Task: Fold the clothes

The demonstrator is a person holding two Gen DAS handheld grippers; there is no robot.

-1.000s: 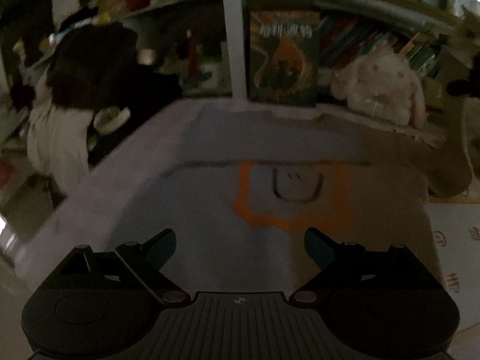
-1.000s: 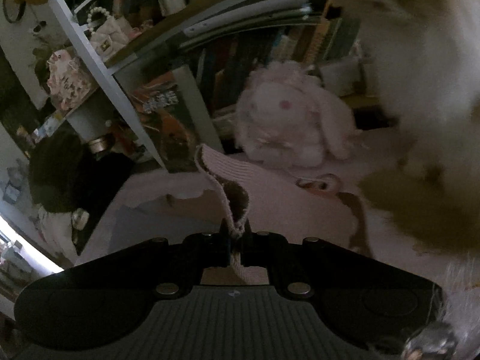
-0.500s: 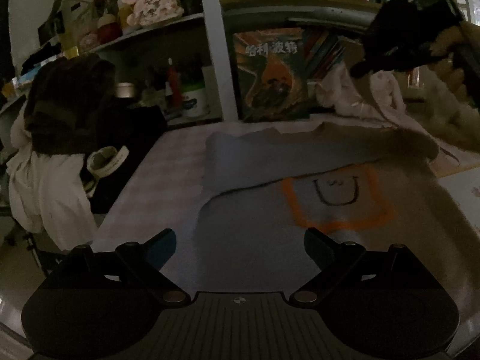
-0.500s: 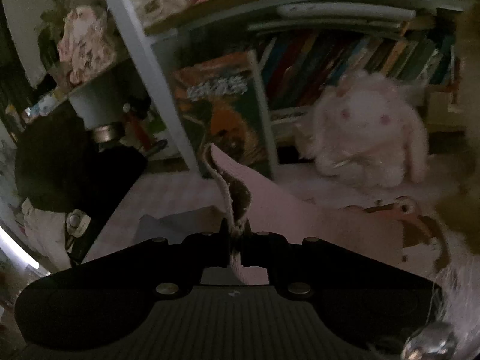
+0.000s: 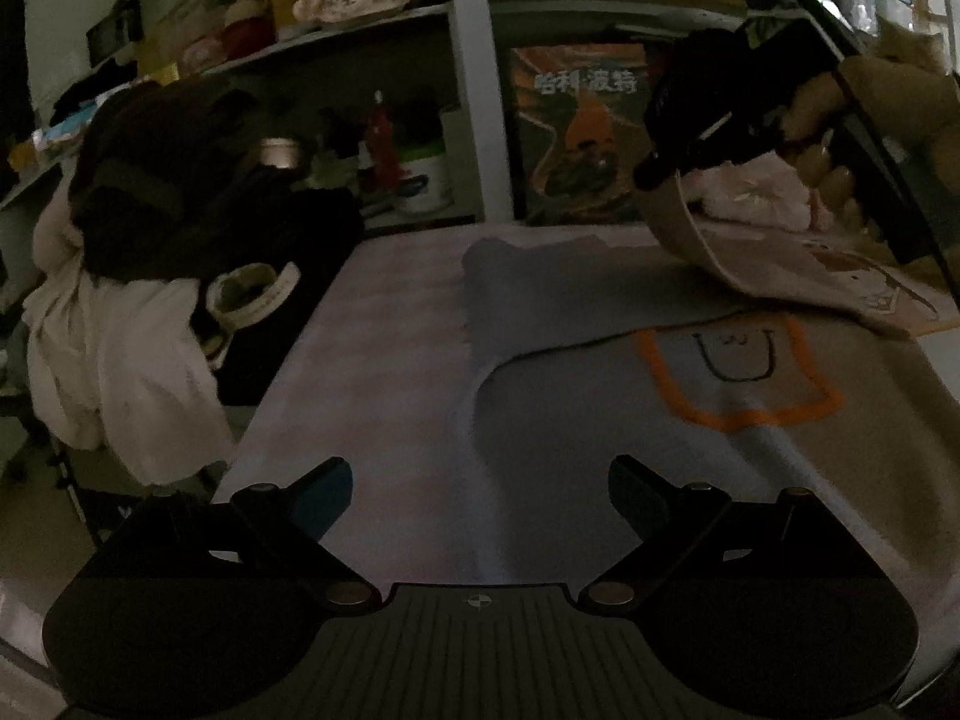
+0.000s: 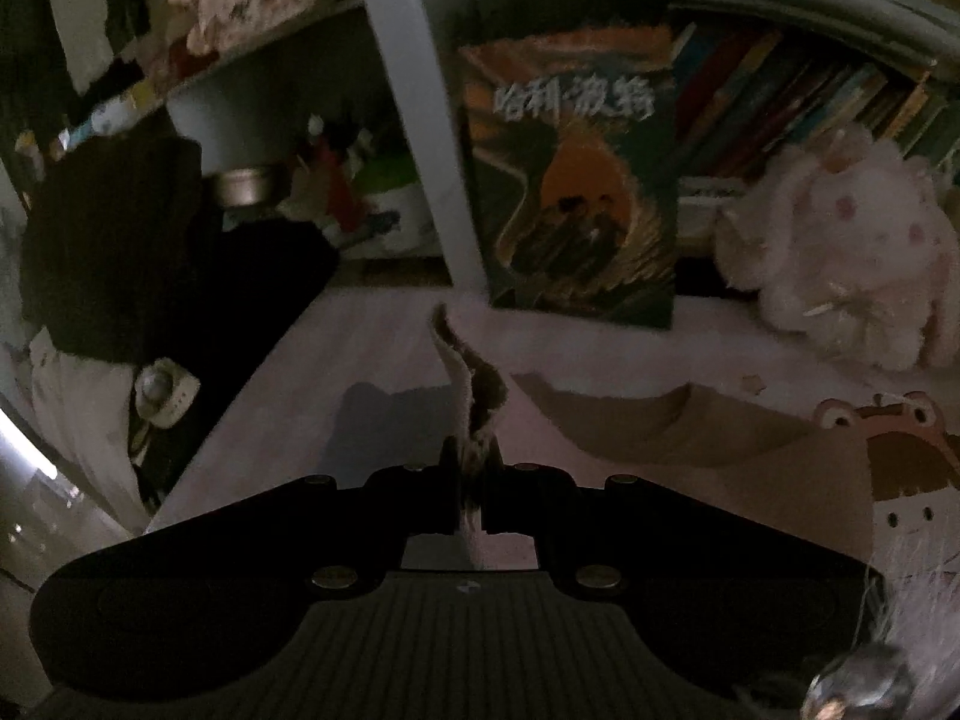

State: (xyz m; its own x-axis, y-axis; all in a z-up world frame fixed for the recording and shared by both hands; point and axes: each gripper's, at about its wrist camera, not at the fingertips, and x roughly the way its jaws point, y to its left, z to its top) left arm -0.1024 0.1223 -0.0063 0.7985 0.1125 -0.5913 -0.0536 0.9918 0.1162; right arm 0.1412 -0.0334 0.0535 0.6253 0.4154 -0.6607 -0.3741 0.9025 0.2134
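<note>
Looking along the left gripper (image 5: 480, 489), its two fingers stand spread wide with nothing between them, hovering low over the near part of the garment (image 5: 600, 450). The garment, a pale grey top with an orange-outlined square and a smiling face drawn on it (image 5: 741, 369), lies flat on the worktop (image 5: 372, 360), which is covered with a light checked cloth. Farther off on the right, the right gripper (image 5: 654, 171) is held in a person's hand (image 5: 822, 120) and lifts one edge of the garment so that the cloth rises in a curved flap (image 5: 684, 228) from the worktop. This looks like a fold in hand: the raised side is being carried across while the rest stays flat. The empty left gripper seems placed to steady or take the near edge. Beside the worktop on the left, dark and white clothes (image 5: 120, 276) hang in a heap, and a bookshelf (image 5: 468, 90) stands behind.

In the right wrist view, the right gripper (image 6: 472, 480) has its fingers pressed together on a thin strip of the garment's edge (image 6: 465, 396), which stands up from the pinch and curls over at its top. The hold is near the hem, which suits drawing the cloth over without bunching. Beyond it the rest of the cloth lies on the worktop, with a printed cartoon figure (image 6: 900, 468) at the right. A large book (image 6: 576, 180) leans upright against the shelf, and a pink plush rabbit (image 6: 840, 252) sits beside it.
</note>
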